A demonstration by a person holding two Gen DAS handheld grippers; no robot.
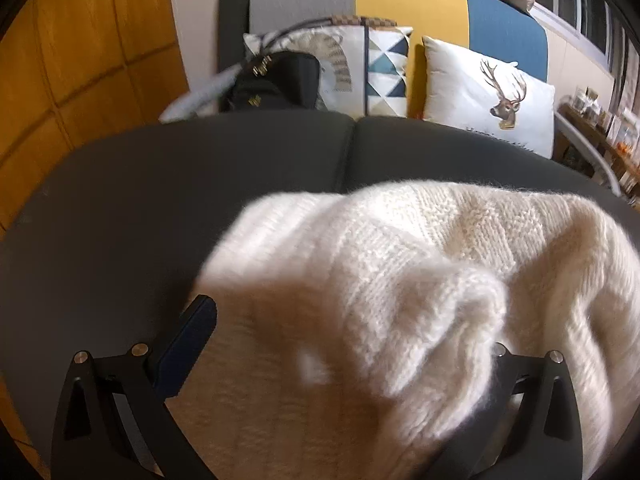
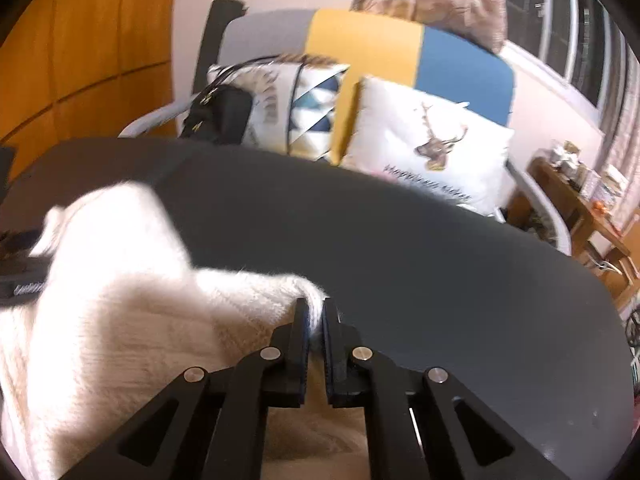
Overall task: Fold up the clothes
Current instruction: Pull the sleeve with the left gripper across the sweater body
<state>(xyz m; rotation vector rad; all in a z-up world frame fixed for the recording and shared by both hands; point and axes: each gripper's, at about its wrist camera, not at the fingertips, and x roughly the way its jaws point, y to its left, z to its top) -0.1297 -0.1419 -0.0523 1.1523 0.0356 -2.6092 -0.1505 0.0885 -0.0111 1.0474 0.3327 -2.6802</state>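
Observation:
A fluffy cream knit sweater (image 1: 400, 280) lies bunched on the dark grey sofa seat (image 1: 200, 176). In the left wrist view my left gripper (image 1: 348, 324) has its jaws far apart. Its left finger (image 1: 192, 332) rests beside the sweater's edge, and a fold of knit drapes over the right finger and hides it. In the right wrist view my right gripper (image 2: 316, 312) is shut on a thin edge of the sweater (image 2: 120, 320), pinched between its two pads just above the seat (image 2: 400, 240).
Behind the seat stand a deer-print cushion (image 1: 492, 96), a triangle-patterned cushion (image 1: 388, 72) and a black handbag (image 1: 272, 80) against a grey, yellow and blue backrest. A wooden wall is at left, and a cluttered wooden side table (image 2: 580, 200) at right.

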